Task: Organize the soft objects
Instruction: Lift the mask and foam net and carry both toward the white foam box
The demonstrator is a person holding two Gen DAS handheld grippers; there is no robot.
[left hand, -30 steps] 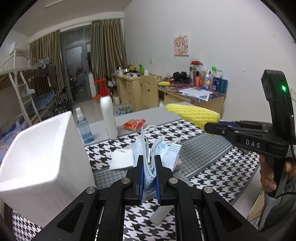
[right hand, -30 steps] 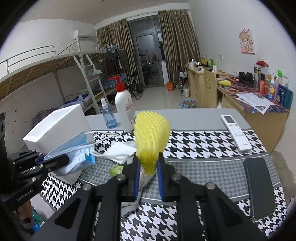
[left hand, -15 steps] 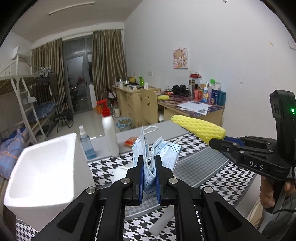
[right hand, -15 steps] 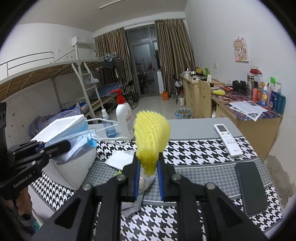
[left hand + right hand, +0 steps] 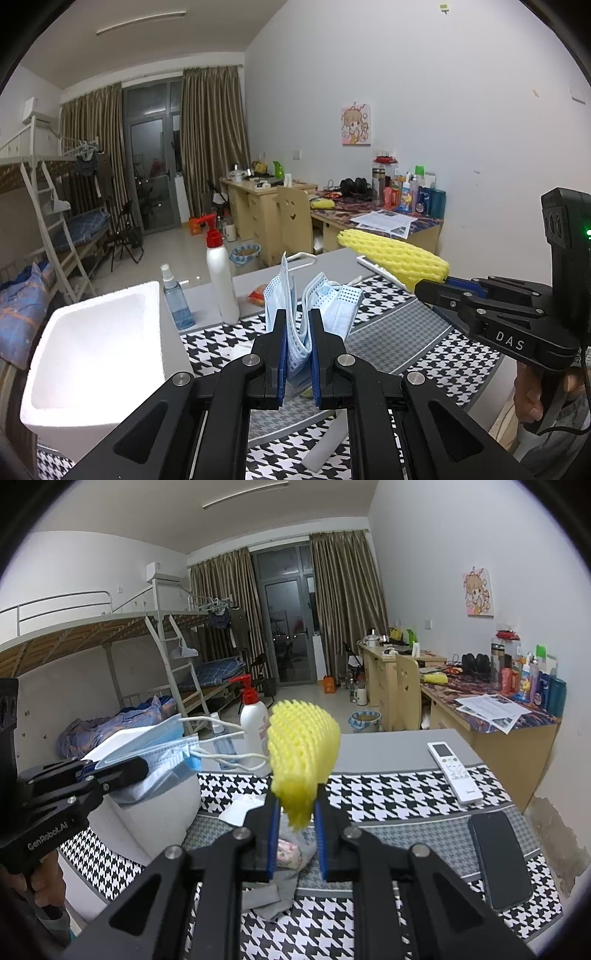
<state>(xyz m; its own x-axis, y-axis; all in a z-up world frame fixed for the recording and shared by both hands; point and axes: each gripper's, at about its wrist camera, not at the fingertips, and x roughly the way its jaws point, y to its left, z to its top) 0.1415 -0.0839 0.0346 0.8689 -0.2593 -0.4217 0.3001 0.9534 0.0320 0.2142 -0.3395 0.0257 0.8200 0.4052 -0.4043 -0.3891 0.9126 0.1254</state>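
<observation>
**Holding two soft items above the patterned desk**

Pinched in my left claw [image 5: 298,354] is a bunch of pale blue face masks [image 5: 317,306], pleated, crumpled together, with white ear loops trailing from the top. My right claw [image 5: 295,834] is pressed onto a yellow foam net sleeve [image 5: 303,753], ribbed like a honeycomb and bulging into a rounded dome above the pads; its lower end narrows between them.

Below both lies the desk [image 5: 391,753], grey at the far edge and covered nearer me by a black-and-white houndstooth cloth [image 5: 399,797] with a finer grey band across it. On it stand a white foam box [image 5: 92,354], open at the top, a small blue spray bottle [image 5: 176,302] and a white pump bottle [image 5: 221,280] with a red head. A white remote control [image 5: 455,771] and a dark phone [image 5: 498,860] lie at the right side. The room behind holds a bunk bed [image 5: 92,635], brown curtains [image 5: 343,602] and a cluttered wooden side desk [image 5: 495,716].

Both items are clear of the cloth, each rising out of its claw. The masks sit just beside the foam box, towards its right, and the sleeve hangs to the right of the masks, apart from them.
</observation>
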